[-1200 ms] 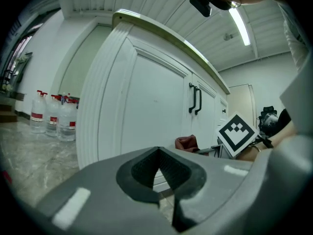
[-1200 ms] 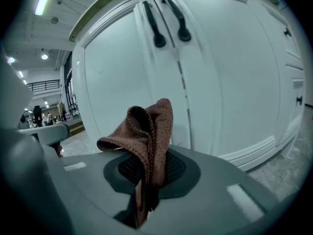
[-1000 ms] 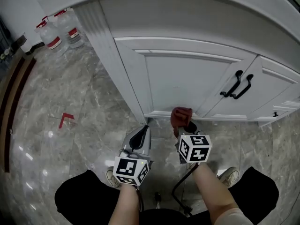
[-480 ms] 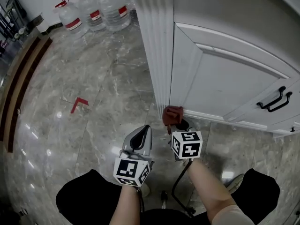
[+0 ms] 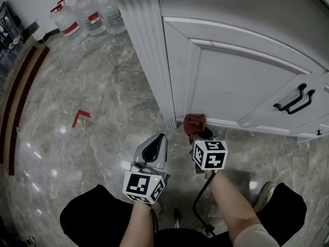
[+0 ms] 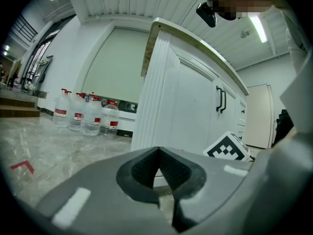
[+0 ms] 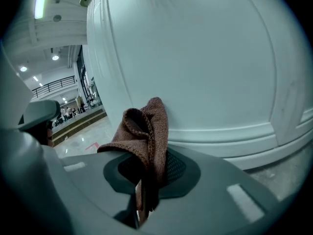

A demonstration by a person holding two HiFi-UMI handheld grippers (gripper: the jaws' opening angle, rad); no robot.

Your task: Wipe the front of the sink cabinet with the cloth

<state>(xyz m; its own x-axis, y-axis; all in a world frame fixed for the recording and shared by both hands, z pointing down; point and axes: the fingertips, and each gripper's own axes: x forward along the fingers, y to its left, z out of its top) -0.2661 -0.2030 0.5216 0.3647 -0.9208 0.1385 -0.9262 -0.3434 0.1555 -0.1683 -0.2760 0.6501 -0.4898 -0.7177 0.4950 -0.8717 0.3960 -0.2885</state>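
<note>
we are looking at the cloth (image 5: 195,122), a brown-red knitted rag, bunching up at the foot of the cabinet (image 5: 247,81), low on the left door and close to the fluted corner post (image 5: 149,60). in the right gripper view the cloth (image 7: 146,131) is rising out of the jaws in a folded lump, its top lying against the white door just above the bottom moulding. the right gripper (image 5: 200,134) is clenching it: the jaws are pinched together on the lower folds, with a strip of cloth hanging down between the pads. its marker cube (image 5: 210,155) is facing up at us, and a dark cable (image 5: 198,210) is trailing back from that forearm.

the left gripper (image 5: 157,147) is hanging just to the left, over the floor (image 5: 92,138) and apart from the cabinet. in the left gripper view its jaws are closed with the tips meeting, and nothing is sitting between them (image 6: 159,153). its own cube (image 5: 144,186) is showing at the wrist.

further out, two black handles (image 5: 294,98) are sitting side by side where the doors meet at the right. the floor is grey marble tile, shining under the lights, with a red corner mark (image 5: 80,116) on it to the left. clear water bottles (image 5: 87,14) with red labels are standing in a group at the top left, well away from the grippers. a shoe (image 5: 264,192) is peeking out at the lower right.
</note>
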